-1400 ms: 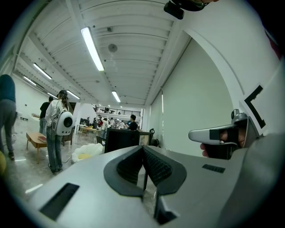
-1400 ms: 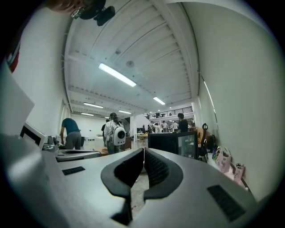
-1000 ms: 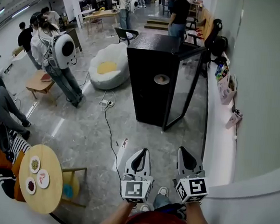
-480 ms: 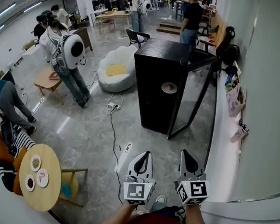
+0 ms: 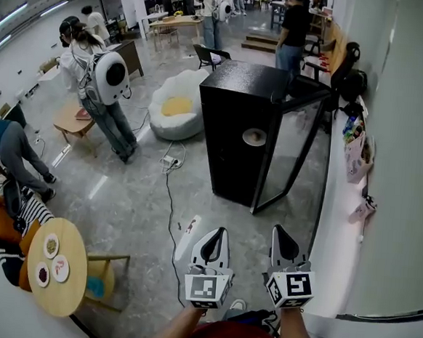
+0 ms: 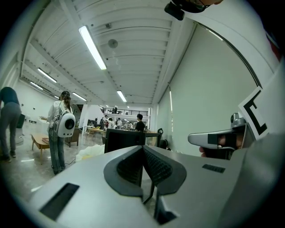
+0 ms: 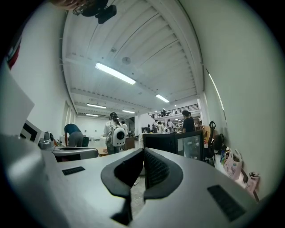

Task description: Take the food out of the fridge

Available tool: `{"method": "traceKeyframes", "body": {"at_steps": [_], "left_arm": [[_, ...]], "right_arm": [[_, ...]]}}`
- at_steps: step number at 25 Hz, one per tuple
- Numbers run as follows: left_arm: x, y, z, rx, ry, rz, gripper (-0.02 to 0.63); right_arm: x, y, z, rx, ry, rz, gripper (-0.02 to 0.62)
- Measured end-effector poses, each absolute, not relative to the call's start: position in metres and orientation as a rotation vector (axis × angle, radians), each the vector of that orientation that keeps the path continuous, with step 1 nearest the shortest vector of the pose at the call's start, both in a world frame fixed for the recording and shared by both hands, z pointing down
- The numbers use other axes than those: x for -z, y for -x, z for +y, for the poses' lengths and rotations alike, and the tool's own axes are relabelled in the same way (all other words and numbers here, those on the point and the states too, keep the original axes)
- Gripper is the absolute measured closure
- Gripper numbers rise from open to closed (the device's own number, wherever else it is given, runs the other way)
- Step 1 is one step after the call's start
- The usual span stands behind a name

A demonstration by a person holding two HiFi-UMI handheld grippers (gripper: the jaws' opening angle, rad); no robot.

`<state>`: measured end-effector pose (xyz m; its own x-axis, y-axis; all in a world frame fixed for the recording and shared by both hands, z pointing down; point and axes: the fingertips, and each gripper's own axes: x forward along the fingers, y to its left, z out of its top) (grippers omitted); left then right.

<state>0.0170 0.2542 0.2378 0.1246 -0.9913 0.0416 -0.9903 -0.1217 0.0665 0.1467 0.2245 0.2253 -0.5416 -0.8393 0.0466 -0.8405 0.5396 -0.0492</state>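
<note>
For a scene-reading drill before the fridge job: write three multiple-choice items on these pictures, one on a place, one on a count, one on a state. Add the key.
1. In the head view, where does the round wooden table stand?
A. lower left
B. upper right
C. top centre

2. How many plates lie on it?
A. one
B. three
C. six

3. How is the left gripper?
A. wide open
B. shut on a plate
C. shut, nothing held

Key:
1 A: it sits in the lower left corner, well apart from the black fridge.
2 B: three small plates show on its top.
3 C: the left gripper view shows the jaws together with nothing between them.
</note>
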Motion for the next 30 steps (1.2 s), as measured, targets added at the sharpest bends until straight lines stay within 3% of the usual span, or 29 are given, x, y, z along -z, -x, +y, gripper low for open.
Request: {"method": "traceKeyframes", "body": {"at_steps": [16,30], "left_arm": [[-0.245,-0.033,0.212,0.024,-2.267,-2.087,0.592],[-0.255,0.004,0.150,0.036,-2.305,-2.012,0.592]], "right_arm": [[-0.233,-0.163,0.178,-0.048,-1.428,-2.759,0.572],[-0.244,-0.125,0.128,-0.055,-1.480,-2.703,0.572]]}}
